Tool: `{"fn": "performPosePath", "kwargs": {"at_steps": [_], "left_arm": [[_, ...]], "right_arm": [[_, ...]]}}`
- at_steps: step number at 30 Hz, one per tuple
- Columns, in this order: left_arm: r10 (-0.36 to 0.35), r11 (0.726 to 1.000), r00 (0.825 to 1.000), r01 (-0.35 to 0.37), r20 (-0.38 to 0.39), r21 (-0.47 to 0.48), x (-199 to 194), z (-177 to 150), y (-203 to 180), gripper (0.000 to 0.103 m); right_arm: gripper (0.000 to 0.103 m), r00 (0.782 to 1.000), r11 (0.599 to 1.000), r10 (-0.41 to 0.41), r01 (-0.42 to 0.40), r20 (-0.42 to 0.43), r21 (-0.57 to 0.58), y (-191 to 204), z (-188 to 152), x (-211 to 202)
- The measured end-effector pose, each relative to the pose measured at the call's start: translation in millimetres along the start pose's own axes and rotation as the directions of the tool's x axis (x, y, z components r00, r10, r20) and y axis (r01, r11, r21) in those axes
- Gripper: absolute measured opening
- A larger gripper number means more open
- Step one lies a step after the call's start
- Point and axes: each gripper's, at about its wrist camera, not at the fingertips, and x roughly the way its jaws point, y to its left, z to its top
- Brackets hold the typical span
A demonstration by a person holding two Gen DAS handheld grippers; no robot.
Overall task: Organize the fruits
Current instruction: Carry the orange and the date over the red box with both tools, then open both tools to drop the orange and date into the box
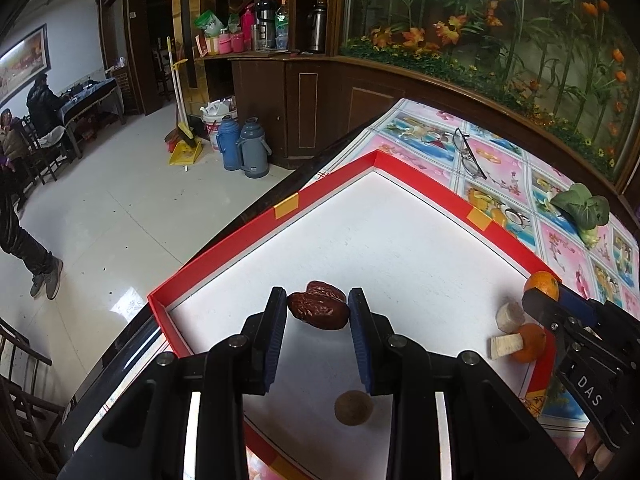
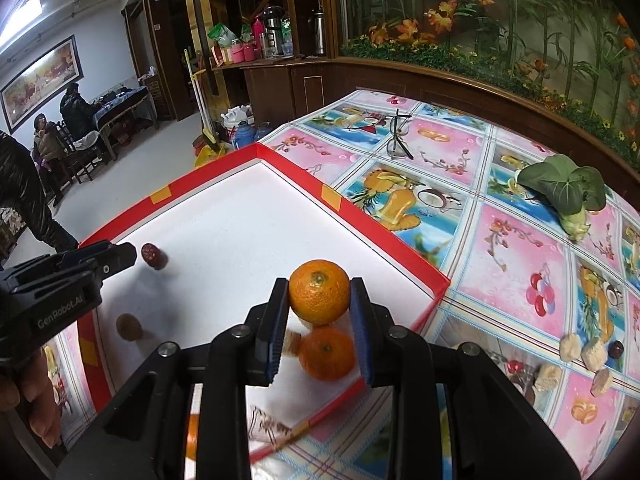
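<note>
Fruits are going into a shallow red-walled cardboard box with a white floor (image 1: 224, 248), and two are in the tongs right now: a wrinkled dark-red dried date (image 1: 318, 311) is pinched between the blue pads of the left gripper (image 1: 318, 314), and a round orange mandarin (image 2: 319, 292) is clamped between the pads of the right gripper (image 2: 320, 298). Both pairs of jaws stand only as far apart as the fruit they squeeze. The date hangs over the near part of the white floor, and below it a small brownish round fruit (image 1: 354, 407) already lies in the box. The mandarin is carried over the box's corner, just above a second orange mandarin (image 2: 327, 353) that rests inside beside pale cut cylinders (image 1: 509, 316), perhaps sugar cane. Out on the flowered plastic tablecloth (image 2: 516, 240) lie folded wire-rimmed spectacles (image 2: 398, 138), a green leafy vegetable (image 2: 564, 192) and more pale chunks (image 2: 580, 354) with one small dark fruit (image 2: 616, 348). This looks like the delivery step for both hands; next, each should lower its fruit beside its like and ease the pads apart gently so that nothing rolls.
</note>
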Motion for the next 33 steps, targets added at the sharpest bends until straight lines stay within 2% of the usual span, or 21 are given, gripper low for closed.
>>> {"fn": "performPosePath", "kwargs": {"at_steps": [21, 23, 24, 25, 26, 28, 33], "left_arm": [[0.065, 0.997, 0.998, -0.065, 0.000, -0.027, 5.8, 2.9, 5.3, 0.031], [0.061, 0.998, 0.998, -0.062, -0.026, -0.032, 6.3, 3.1, 6.6, 0.047], [0.062, 0.997, 0.998, -0.063, -0.026, -0.040, 4.3, 3.2, 7.2, 0.063], [0.073, 0.996, 0.997, -0.074, -0.007, -0.050, -0.8, 2.8, 7.8, 0.071], [0.087, 0.995, 0.996, -0.086, 0.018, -0.055, -6.0, 1.9, 7.5, 0.072], [0.101, 0.994, 0.994, -0.098, 0.052, -0.054, -17.4, 0.3, 3.7, 0.075], [0.041, 0.999, 0.991, -0.038, 0.125, -0.026, -47.6, -8.5, -18.7, 0.078]], "right_arm": [[0.033, 0.998, 1.000, 0.017, -0.018, -0.068, -0.005, 11.0, 8.8, 36.5], [0.035, 0.997, 1.000, 0.021, -0.021, -0.071, 0.000, 9.6, 9.0, 34.7], [0.044, 0.998, 1.000, 0.015, -0.015, -0.066, 0.004, 8.0, 8.8, 31.4], [0.050, 0.998, 1.000, 0.010, -0.010, -0.059, 0.008, 6.2, 8.9, 28.1], [0.057, 0.999, 1.000, 0.006, -0.005, -0.039, 0.020, 1.6, 8.1, 19.3], [0.058, 1.000, 0.999, -0.002, 0.002, -0.009, 0.043, -8.3, 6.0, 2.8], [0.061, 0.994, 0.991, -0.083, 0.075, 0.071, 0.110, -57.3, -23.4, -59.1]]}}
